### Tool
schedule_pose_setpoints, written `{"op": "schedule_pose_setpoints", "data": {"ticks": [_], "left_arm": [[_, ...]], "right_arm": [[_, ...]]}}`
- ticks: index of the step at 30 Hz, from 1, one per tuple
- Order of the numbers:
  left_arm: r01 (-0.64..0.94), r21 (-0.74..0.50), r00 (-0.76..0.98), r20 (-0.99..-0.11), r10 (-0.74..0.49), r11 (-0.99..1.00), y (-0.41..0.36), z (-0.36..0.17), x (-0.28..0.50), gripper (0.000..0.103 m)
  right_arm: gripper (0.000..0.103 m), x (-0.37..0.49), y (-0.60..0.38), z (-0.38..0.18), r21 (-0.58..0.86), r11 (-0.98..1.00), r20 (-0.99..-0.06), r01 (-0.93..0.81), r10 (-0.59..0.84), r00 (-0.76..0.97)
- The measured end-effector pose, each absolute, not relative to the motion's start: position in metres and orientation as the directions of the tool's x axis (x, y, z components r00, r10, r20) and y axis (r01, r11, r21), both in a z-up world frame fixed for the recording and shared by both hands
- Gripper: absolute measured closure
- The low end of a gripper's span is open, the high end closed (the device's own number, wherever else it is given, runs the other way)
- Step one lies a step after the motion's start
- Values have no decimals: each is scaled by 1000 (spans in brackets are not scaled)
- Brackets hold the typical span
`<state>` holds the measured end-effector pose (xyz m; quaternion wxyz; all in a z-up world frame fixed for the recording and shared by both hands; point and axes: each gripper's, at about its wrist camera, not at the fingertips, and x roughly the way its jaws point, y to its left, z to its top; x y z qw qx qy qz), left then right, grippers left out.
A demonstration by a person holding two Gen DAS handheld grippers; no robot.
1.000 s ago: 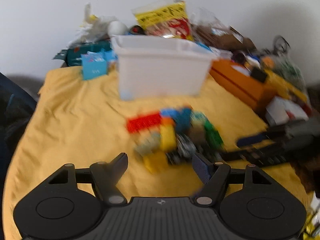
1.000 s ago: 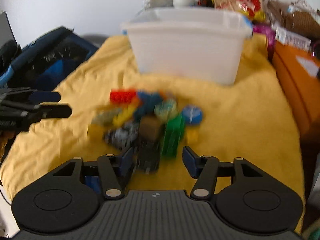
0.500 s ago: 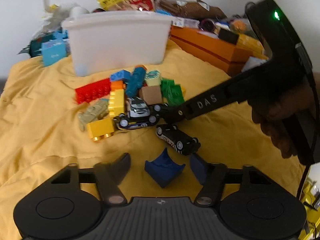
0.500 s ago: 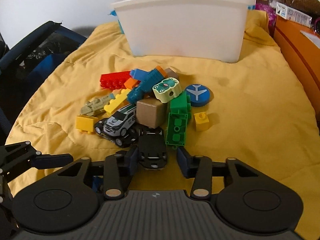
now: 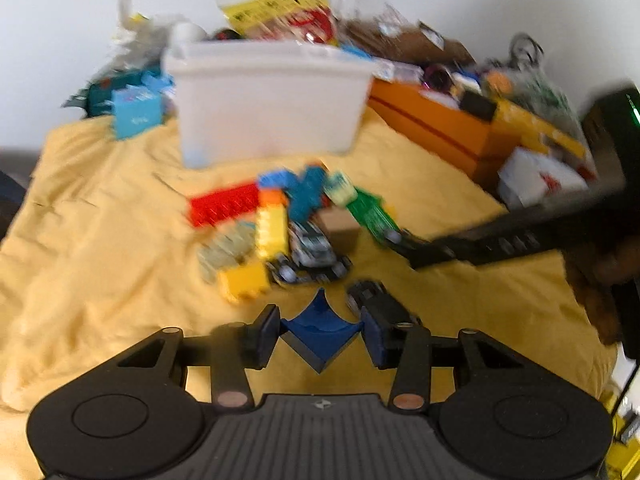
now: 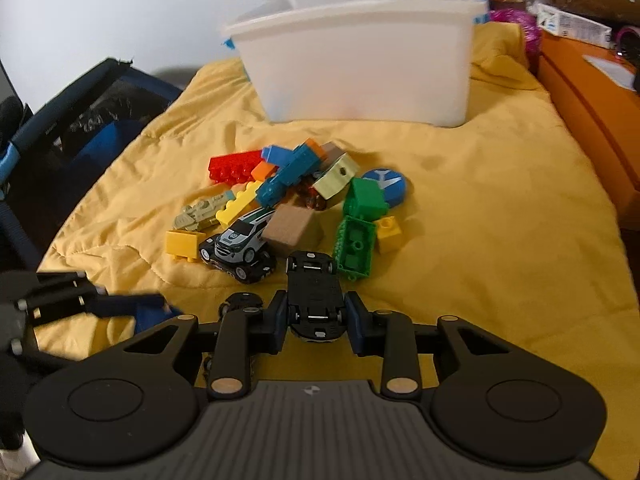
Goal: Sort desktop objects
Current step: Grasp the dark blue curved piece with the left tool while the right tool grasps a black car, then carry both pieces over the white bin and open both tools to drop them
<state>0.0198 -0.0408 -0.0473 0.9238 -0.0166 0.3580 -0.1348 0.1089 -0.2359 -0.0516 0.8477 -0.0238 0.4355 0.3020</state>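
My left gripper (image 5: 320, 330) has its fingers pressed against both sides of a dark blue open-topped block (image 5: 319, 330), held corner-down just above the yellow cloth (image 5: 100, 240). My right gripper (image 6: 316, 322) is clamped on a black toy car (image 6: 315, 296), which sits upside down between the fingers with its chassis and four wheels facing me. A second black toy car (image 5: 370, 294) lies on the cloth just beside the left gripper's right finger.

Ahead of both grippers is the toy pile: a police-style white and black car (image 6: 240, 246), a red brick (image 6: 234, 166), a long teal piece (image 6: 288, 176), yellow bricks (image 6: 182, 244), green pieces (image 6: 358, 240), a brown cube (image 6: 288, 230) and a blue disc with a white airplane symbol (image 6: 386, 184). Behind the pile stands the white plastic bin (image 6: 360, 52), with an orange box (image 6: 592, 92) to its right.

The left wrist view is motion-blurred; I can read no lettering on the yellow and red snack bag (image 5: 288, 10) or anywhere else.
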Motion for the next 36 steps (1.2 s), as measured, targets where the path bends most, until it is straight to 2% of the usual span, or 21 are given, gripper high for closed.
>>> {"op": "schedule_pose_setpoints", "data": {"ticks": [9, 21, 30, 36], "left_arm": [[143, -154, 769, -605, -208, 978, -11, -2, 50, 55], [125, -161, 814, -548, -194, 979, 7, 85, 129, 55], [133, -153, 807, -557, -196, 979, 11, 138, 193, 55], [142, -140, 782, -591, -198, 980, 5, 149, 228, 55]], "right_arm": [[69, 111, -260, -22, 300, 835, -691, -462, 524, 499], [69, 172, -256, 81, 298, 816, -539, -495, 572, 618], [69, 223, -251, 129, 256, 820, -533, -511, 561, 633], [69, 247, -239, 143, 232, 821, -555, -521, 552, 623]]}}
